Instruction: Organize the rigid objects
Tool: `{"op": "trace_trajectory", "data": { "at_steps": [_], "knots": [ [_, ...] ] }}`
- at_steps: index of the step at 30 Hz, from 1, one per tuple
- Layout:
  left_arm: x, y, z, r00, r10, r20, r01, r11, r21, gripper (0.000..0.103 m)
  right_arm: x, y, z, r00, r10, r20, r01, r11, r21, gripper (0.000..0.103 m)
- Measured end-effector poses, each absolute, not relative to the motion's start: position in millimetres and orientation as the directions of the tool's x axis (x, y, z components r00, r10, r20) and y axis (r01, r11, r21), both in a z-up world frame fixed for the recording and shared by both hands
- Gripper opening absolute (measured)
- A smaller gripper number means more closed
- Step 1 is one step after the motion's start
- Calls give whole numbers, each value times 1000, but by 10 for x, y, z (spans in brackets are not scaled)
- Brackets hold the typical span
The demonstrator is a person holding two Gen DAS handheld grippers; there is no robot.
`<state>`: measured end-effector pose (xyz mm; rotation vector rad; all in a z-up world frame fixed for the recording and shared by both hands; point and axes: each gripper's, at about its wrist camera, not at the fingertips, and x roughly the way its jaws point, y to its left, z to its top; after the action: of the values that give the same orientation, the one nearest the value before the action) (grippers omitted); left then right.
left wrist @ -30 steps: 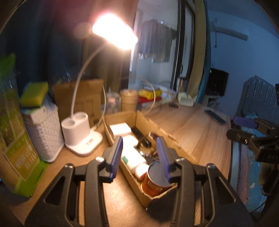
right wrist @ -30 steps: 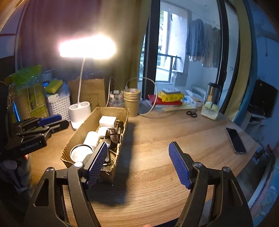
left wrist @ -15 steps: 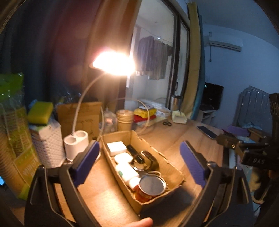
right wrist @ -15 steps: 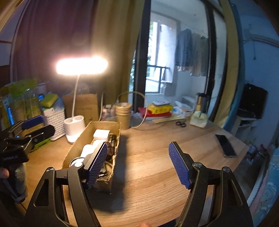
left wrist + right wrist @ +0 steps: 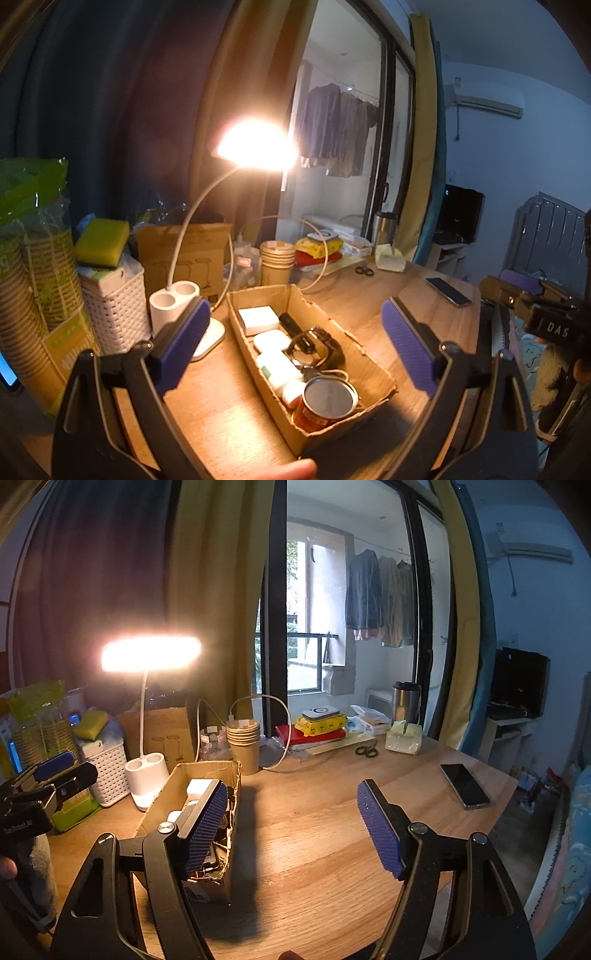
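Left wrist view: the left gripper (image 5: 295,341) is spread wide with nothing between its blue pads, hanging over the near end of a long cardboard box (image 5: 373,363) on the wooden desk (image 5: 373,295). The box is pretty full. A tin can (image 5: 325,402) with a metal lid stands upright in the near corner, touching a small white bottle (image 5: 291,392). Behind those are a couple of white cases (image 5: 272,340), a white square box (image 5: 258,319) at the far end, and a tangle of dark stuff in the middle that I can't make out. Just left of the box is a lit desk lamp (image 5: 173,306), then a white basket (image 5: 112,314) with a yellow sponge (image 5: 101,248) on top. A phone (image 5: 448,291) lies well off to the right.

Right wrist view: the right gripper (image 5: 290,829) is also spread, nothing pinched, over bare desk beside the box (image 5: 168,794), which sits at the left. The left gripper (image 5: 51,775) shows at the left edge. Scissors (image 5: 366,751) and a stack of paper cups (image 5: 243,744) sit further back.
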<state>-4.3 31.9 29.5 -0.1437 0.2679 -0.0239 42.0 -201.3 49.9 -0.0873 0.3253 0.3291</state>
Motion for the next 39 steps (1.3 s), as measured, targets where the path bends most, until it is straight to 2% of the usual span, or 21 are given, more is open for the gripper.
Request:
{"op": "trace_trajectory", "data": {
  "at_steps": [9,22,30,39],
  "knots": [
    [-47,245,290,964,-36,-264,6,994,-113,95,463,-1968,424,887,301,-351,-335,941,-40,76],
    [-61,133,285,954,-98,-282,75,993,-90,95,456,-1951,407,886,299,-355,-335,941,-44,76],
    [-93,165,315,963,-49,-265,27,996,-86,95,451,-1932,394,888,290,-356,-329,943,-54,76],
    [-107,156,314,966,-47,-253,28,996,-80,95,458,-1939,381,889,288,-356,-326,944,-50,76]
  ]
}}
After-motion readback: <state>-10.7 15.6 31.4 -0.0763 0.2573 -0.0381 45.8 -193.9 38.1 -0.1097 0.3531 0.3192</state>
